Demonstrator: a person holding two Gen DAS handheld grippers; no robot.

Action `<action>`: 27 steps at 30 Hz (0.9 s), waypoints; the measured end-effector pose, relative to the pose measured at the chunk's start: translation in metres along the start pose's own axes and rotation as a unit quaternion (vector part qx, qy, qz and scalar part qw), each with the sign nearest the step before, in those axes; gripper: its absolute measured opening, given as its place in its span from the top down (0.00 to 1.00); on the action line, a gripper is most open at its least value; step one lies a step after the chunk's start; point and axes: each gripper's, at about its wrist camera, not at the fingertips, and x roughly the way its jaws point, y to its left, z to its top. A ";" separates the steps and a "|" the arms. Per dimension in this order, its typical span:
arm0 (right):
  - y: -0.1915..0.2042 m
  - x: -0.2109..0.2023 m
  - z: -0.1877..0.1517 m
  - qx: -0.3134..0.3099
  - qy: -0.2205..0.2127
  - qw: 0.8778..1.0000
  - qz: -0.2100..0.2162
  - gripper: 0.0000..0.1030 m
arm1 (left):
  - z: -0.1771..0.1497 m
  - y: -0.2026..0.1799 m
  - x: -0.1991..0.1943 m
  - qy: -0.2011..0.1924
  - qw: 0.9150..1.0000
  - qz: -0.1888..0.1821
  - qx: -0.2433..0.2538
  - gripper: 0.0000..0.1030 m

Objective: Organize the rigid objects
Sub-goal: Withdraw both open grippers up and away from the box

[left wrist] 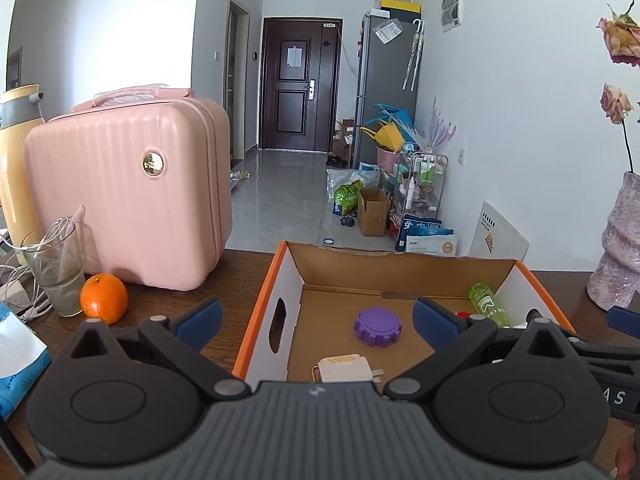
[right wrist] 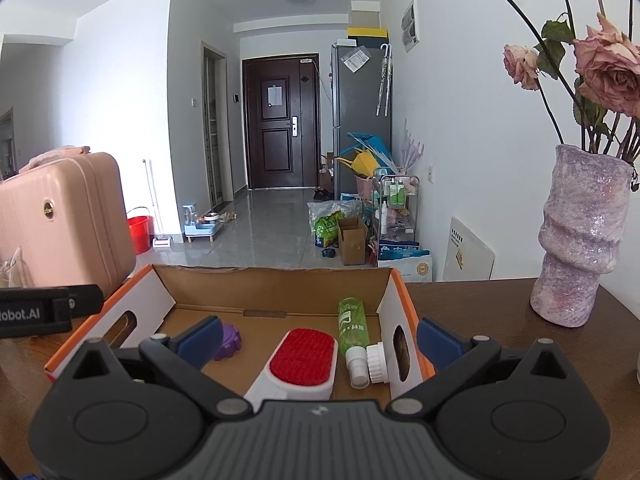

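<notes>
An open cardboard box (left wrist: 294, 280) (right wrist: 160, 288) with an orange rim sits on the dark wooden table. Inside lie a purple ridged lid (left wrist: 378, 326) (right wrist: 229, 340), a cream charger plug (left wrist: 346, 369), a green spray bottle (left wrist: 489, 304) (right wrist: 353, 330) on its side, and a white brush with a red pad (right wrist: 302, 360). My left gripper (left wrist: 316, 316) hovers open above the box's near left part, nothing between its blue pads. My right gripper (right wrist: 318, 338) is open over the box's near right, above the brush. The other gripper's body shows at each view's edge.
A pink hard case (left wrist: 128, 188) (right wrist: 60, 228) stands left of the box, with an orange (left wrist: 103, 298), a glass (left wrist: 54, 270), white cables and a yellow flask (left wrist: 16, 152) nearby. A pink vase (right wrist: 580, 236) (left wrist: 618, 248) of dried roses stands right of the box. The table's far edge lies behind the box.
</notes>
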 end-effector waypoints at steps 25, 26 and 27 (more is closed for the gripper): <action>-0.002 -0.086 -0.025 -0.014 -0.028 0.999 0.006 0.00 | -0.030 0.011 -0.068 -0.003 1.000 -0.006 0.011 0.00; -0.003 -0.090 -0.027 -0.014 -0.029 0.999 0.006 0.00 | -0.032 0.012 -0.070 -0.003 1.000 -0.005 0.011 0.00; -0.003 -0.093 -0.028 -0.014 -0.030 0.999 0.006 0.00 | -0.033 0.013 -0.073 -0.003 1.000 -0.005 0.011 0.00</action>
